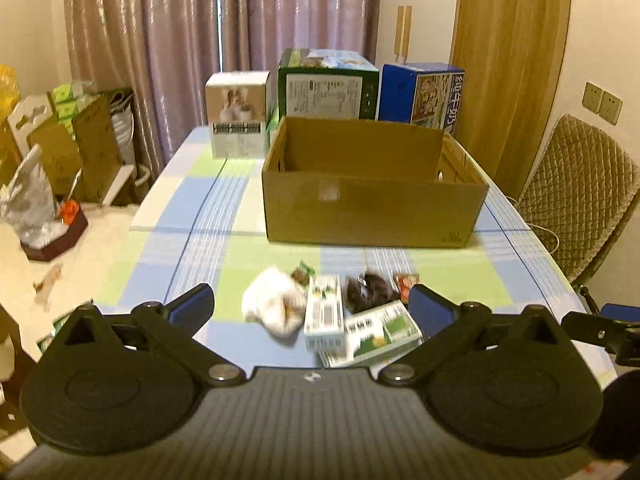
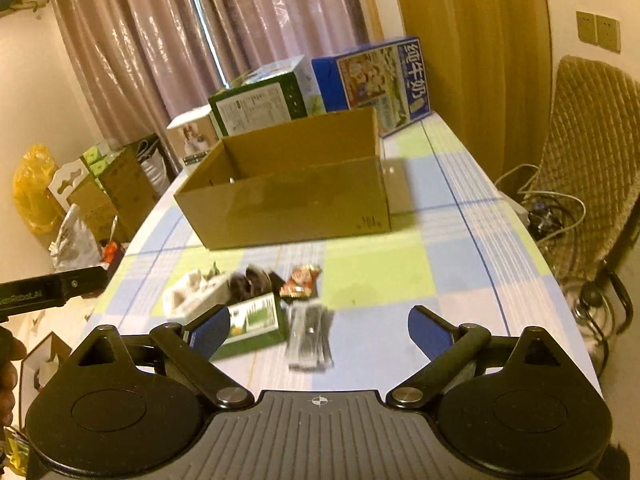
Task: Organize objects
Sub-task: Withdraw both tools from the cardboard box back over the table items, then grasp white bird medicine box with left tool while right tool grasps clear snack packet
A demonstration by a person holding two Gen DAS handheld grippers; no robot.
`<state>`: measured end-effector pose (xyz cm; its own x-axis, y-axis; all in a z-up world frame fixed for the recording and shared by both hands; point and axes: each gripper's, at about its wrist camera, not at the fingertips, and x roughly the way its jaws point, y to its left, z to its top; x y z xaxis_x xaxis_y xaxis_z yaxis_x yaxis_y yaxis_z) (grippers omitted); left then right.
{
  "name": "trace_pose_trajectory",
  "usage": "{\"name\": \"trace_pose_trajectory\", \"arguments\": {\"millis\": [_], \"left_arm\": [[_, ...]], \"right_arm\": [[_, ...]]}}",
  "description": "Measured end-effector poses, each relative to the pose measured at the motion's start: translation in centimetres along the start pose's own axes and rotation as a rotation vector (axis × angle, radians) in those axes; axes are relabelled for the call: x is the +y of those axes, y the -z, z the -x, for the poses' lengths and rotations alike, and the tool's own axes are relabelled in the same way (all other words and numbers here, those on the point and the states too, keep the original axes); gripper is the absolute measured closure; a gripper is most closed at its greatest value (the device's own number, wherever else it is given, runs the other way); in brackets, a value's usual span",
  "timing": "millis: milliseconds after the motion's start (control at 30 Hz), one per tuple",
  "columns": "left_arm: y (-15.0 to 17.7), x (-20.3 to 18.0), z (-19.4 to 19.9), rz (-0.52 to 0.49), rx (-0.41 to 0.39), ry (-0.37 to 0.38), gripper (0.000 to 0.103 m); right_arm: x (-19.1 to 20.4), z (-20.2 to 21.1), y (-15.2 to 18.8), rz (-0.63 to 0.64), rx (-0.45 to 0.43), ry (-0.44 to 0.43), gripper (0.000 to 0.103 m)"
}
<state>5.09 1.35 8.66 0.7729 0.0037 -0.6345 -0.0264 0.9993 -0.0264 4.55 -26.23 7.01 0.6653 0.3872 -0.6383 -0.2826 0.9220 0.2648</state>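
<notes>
Left gripper (image 1: pixel 311 307): jaws spread wide, holding nothing, above the pile.
Right gripper (image 2: pixel 320 330): jaws spread, empty.
Pile: white bundle (image 1: pixel 276 304), green-white cartons (image 1: pixel 325 314), dark blurred item, possibly fabric (image 1: pixel 370 286), red packet (image 2: pixel 300 282), lying before the cardboard box (image 1: pixel 372 208).
Table (image 2: pixel 400 276): checked cloth.

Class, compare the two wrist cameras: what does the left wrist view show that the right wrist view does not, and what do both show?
Only the left wrist view shows the maroon box on the floor. Only the right wrist view shows the clear packet beside the green carton, plus tangled cables by the chair. Both show the open cardboard box, the checked tablecloth and the blue milk carton.
</notes>
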Motion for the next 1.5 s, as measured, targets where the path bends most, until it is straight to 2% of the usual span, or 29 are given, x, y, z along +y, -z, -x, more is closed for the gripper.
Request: {"name": "trace_pose_trajectory", "arguments": {"millis": [267, 967, 1267, 1400, 1467, 1500], "left_arm": [[2.0, 0.4, 0.8, 0.008, 0.022, 0.000, 0.001], [2.9, 0.4, -0.3, -0.001, 0.056, 0.006, 0.001], [2.5, 1.1, -2.2, -0.012, 0.080, 0.012, 0.001], [2.3, 1.2, -3.8, -0.046, 0.104, 0.016, 0.002], [2.2, 1.3, -4.8, -0.059, 0.119, 0.022, 0.003], [2.1, 1.3, -5.3, -0.066, 0.128, 0.024, 0.008]], "right_arm": [[0.7, 0.1, 2.4, 0.007, 0.034, -0.010, 0.010], [1.2, -1.0, 2.5, 0.046, 0.053, -0.006, 0.010], [1.2, -3.2, 2.7, 0.055, 0.077, -0.009, 0.010], [1.3, -4.6, 3.0, 0.066, 0.100, -0.013, 0.011], [1.3, -5.3, 3.1, 0.069, 0.112, -0.012, 0.012], [1.2, -5.7, 3.1, 0.069, 0.116, -0.013, 0.012]]}}
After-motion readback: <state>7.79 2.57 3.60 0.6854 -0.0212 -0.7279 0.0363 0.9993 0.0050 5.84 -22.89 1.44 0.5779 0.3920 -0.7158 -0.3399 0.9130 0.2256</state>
